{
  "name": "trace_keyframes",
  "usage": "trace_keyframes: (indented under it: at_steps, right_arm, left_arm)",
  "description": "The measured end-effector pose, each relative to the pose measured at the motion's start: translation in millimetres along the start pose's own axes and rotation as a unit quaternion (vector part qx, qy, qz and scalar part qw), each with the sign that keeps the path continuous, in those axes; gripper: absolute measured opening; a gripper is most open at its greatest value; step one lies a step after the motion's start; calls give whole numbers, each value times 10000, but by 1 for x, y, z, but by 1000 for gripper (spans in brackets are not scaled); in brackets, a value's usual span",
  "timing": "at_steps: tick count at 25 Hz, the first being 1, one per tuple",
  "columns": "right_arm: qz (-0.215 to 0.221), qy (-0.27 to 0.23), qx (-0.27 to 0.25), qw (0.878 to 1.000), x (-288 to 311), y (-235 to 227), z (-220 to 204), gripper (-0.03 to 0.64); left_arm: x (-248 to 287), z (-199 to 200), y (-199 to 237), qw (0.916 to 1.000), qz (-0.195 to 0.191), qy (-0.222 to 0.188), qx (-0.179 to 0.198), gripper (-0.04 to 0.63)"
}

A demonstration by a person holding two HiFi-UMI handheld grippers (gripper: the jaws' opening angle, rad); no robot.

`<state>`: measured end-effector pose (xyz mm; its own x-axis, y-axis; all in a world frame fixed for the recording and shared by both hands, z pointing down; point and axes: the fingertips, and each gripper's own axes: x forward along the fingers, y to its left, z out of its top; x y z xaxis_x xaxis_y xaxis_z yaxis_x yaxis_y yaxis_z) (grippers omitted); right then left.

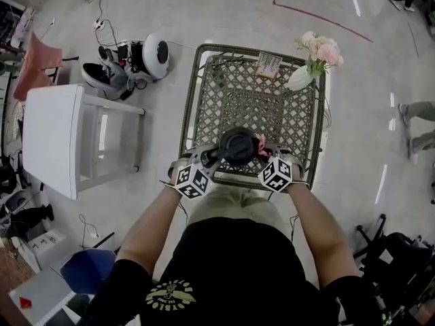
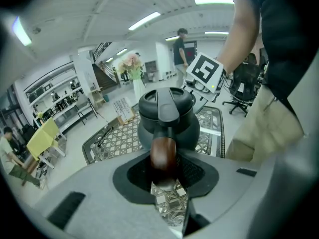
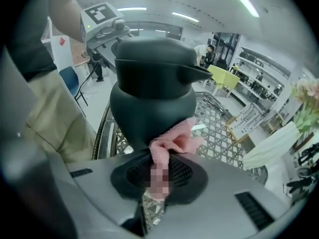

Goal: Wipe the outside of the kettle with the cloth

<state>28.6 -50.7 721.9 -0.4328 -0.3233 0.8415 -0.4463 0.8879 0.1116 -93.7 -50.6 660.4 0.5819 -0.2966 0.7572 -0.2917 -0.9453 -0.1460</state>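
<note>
A black kettle stands at the near edge of the lattice table. My left gripper is shut on the kettle's brown handle, which sits between its jaws in the left gripper view, with the kettle body just beyond. My right gripper is shut on a pink cloth. The cloth's bunched end touches the lower side of the kettle, below the spout. From the head view only a bit of the pink cloth shows at the kettle's right.
A white vase with pink flowers stands at the table's far right corner, with a small card beside it. A white side table is on the left, floor equipment with cables behind it, and an office chair at the right.
</note>
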Motion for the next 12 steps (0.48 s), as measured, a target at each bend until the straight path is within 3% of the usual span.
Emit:
trace_keyframes:
  at_steps: [12]
  right_arm:
    - [60,86,306,9995,32,1,-18,41]
  left_arm:
    - [-2,0,-1,10000,-11,26,-13,101]
